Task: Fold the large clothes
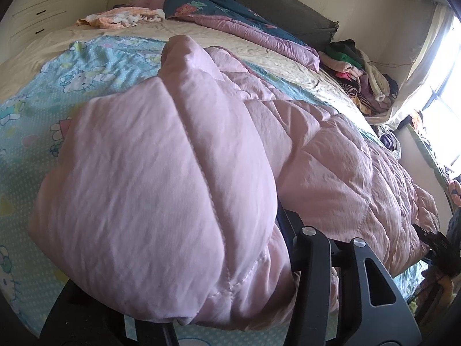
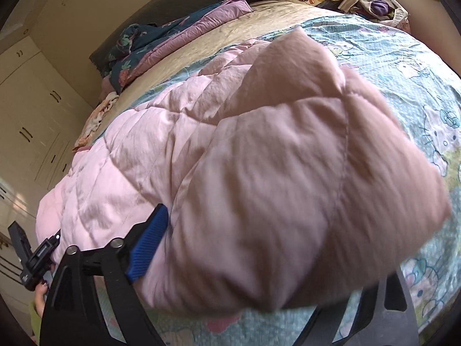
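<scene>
Pink quilted coat (image 1: 161, 178) gripped at both ends over the cartoon-print sheet (image 1: 34, 106) of the bed.

The left gripper (image 1: 283, 255) and right gripper (image 2: 173, 248) each pinch a bunched fold of the coat, which billows over the fingers. The right view alone shows a blue finger pad (image 2: 148, 245) against the fabric and the wardrobe (image 2: 28, 121); the left view shows the window (image 1: 440, 86). The fingertips are buried in cloth.
</scene>
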A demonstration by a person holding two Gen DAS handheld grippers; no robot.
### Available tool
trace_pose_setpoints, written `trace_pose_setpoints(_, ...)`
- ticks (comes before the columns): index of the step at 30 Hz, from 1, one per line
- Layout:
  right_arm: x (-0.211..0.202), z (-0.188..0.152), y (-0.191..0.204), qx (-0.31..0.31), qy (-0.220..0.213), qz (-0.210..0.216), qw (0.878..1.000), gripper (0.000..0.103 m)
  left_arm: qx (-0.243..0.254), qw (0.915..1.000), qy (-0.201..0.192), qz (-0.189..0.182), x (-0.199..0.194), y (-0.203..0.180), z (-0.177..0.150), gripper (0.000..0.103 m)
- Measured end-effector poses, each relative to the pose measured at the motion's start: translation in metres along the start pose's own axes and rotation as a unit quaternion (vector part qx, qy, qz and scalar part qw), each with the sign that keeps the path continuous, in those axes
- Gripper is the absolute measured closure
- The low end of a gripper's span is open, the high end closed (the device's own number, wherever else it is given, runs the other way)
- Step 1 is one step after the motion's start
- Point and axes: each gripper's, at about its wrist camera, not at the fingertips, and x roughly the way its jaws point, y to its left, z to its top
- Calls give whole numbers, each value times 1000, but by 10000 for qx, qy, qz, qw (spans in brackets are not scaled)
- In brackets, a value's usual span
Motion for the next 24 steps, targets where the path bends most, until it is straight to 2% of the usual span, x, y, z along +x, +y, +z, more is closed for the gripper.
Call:
trace_pose_setpoints(4, -18, -10, 2, -89, -79, 10, 9999, 8, -34, 10000, 0, -20, -1, 1, -1, 60)
trace_pose_setpoints(15, -63, -32, 8, -217, -674, -222, 9972, 5, -175, 9998, 43, -101, -9, 6, -6, 53)
trace_pose_setpoints(17, -68, -31, 6, -231, -723, -194, 9969, 5, -174, 9998, 56, -68, -17, 6, -7, 45)
trace_pose_setpoints(24, -84, -38, 13, -366, -857, -113, 9956, 4, -131, 9999, 41, 61, -43, 6, -13, 27)
